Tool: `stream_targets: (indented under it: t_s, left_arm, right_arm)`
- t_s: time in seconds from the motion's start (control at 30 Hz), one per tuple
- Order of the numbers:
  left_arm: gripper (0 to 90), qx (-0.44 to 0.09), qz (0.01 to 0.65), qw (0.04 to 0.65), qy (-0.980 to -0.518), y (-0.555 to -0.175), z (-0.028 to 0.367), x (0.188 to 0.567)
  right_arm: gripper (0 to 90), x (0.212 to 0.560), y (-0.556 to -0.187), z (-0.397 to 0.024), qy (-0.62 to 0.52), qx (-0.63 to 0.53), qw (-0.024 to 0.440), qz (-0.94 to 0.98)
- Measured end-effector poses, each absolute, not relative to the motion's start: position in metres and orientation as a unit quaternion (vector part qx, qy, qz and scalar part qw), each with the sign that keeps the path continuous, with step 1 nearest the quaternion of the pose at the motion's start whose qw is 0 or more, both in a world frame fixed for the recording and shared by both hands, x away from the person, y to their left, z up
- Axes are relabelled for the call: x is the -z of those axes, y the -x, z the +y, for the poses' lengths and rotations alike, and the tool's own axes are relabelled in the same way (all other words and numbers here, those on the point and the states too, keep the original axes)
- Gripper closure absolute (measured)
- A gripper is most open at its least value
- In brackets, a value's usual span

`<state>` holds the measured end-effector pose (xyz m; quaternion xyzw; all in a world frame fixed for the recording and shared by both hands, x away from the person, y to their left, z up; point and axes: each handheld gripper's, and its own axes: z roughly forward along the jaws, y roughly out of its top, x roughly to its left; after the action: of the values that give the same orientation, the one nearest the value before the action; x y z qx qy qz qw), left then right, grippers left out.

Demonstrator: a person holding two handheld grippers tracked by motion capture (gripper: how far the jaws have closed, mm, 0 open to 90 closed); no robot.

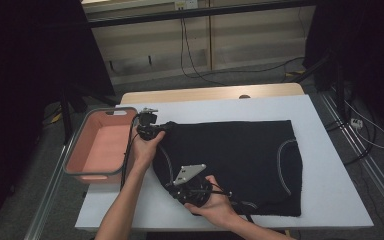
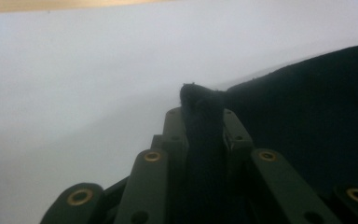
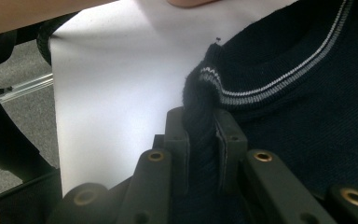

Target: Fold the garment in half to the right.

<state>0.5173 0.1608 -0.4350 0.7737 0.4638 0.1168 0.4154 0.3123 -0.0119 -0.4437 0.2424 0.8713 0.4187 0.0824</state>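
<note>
Sweater (image 1: 230, 160) edge pinched between both grippers' fingers (image 3: 177, 135).

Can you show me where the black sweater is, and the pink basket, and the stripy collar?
black sweater (image 1: 230, 155): high view, middle of its flat cloth.
pink basket (image 1: 94, 173): high view, near grey rim.
stripy collar (image 3: 279, 84): right gripper view, the striped band.
</note>
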Motion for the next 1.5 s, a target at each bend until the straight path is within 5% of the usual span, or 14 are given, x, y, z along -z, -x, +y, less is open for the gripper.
stream_targets:
  t_s: [1.5]
  left_arm:
    - [77.2, -0.124, 0.450, 0.516, -0.718, -0.510, 0.182, 0.380]
  right_arm:
    - [79.1, 0.397, -0.313, -0.030, -0.231, -0.488, 0.096, 0.836]
